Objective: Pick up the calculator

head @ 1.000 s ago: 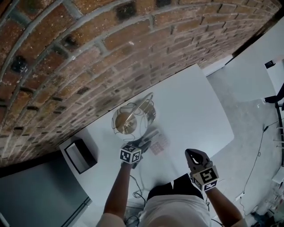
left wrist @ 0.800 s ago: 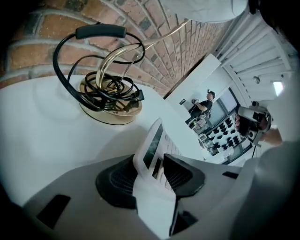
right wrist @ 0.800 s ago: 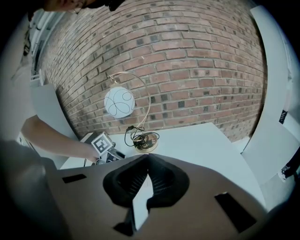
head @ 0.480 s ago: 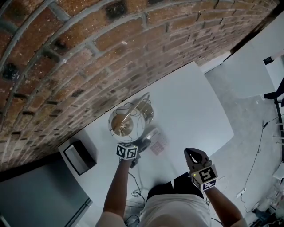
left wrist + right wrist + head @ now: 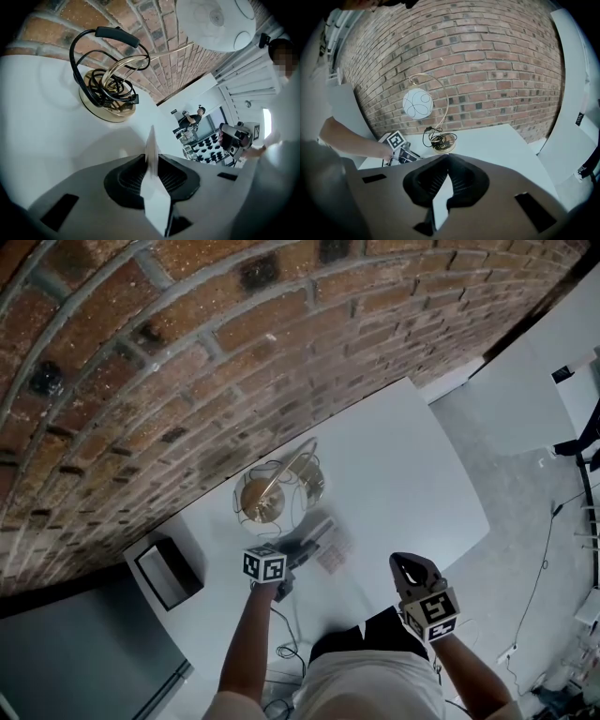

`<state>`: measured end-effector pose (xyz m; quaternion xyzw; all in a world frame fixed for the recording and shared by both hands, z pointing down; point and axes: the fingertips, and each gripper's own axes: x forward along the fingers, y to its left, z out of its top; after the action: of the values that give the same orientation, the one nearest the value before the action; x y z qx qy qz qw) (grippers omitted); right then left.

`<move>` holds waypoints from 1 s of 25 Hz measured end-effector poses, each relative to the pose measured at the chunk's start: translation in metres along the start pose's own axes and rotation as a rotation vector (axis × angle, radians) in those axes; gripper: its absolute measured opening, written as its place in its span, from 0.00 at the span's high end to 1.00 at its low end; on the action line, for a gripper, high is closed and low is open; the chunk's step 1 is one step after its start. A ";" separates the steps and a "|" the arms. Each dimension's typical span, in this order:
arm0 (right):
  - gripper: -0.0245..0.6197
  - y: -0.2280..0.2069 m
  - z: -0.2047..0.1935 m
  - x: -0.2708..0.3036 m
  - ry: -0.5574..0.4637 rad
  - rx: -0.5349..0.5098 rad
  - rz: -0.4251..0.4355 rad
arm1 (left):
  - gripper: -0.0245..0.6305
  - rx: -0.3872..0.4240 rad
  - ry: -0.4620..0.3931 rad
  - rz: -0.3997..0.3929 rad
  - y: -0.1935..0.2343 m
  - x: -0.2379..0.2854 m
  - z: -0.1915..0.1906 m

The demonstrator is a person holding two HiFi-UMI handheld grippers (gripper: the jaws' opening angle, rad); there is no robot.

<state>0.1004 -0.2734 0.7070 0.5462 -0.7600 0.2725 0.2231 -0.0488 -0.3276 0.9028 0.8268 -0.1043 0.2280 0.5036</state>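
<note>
The pale calculator (image 5: 332, 544) lies on the white table (image 5: 403, 465) just in front of the lamp. My left gripper (image 5: 302, 550) has reached its near edge. In the left gripper view the calculator (image 5: 151, 140) shows edge-on as a thin white slab standing between the two dark pads, which are closing and press against both of its faces. My right gripper (image 5: 409, 566) hangs apart at the table's near edge, over to the right, jaws together with nothing in them. The right gripper view shows the left gripper (image 5: 407, 155) from the side.
A brass lamp (image 5: 272, 495) with a glass globe (image 5: 417, 102) and coiled black cord (image 5: 101, 89) stands close behind the calculator. A black box (image 5: 169, 570) sits at the table's left end. A brick wall (image 5: 487, 70) runs along the back.
My left gripper has rolled a little and its fingers have drawn in on the calculator's near edge. The right gripper has stayed where it was.
</note>
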 end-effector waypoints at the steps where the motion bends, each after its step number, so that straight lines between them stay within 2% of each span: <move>1: 0.94 0.001 0.001 -0.002 -0.003 -0.001 -0.002 | 0.82 -0.002 -0.005 -0.001 -0.002 -0.002 0.000; 10: 0.94 0.009 0.012 -0.021 -0.035 -0.025 -0.005 | 0.81 -0.050 -0.122 0.014 -0.023 -0.027 0.009; 14: 0.94 0.020 0.019 -0.032 -0.061 -0.047 0.007 | 0.81 -0.076 -0.158 0.008 -0.045 -0.045 0.005; 19: 0.94 0.033 0.023 -0.047 -0.075 -0.102 0.036 | 0.81 -0.089 -0.223 0.065 -0.069 -0.070 0.001; 25: 0.94 0.040 0.038 -0.076 -0.143 -0.146 0.067 | 0.81 -0.131 -0.341 0.069 -0.116 -0.100 -0.006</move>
<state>0.0838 -0.2341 0.6234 0.5208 -0.8097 0.1842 0.1982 -0.0914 -0.2736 0.7654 0.8147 -0.2311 0.0946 0.5233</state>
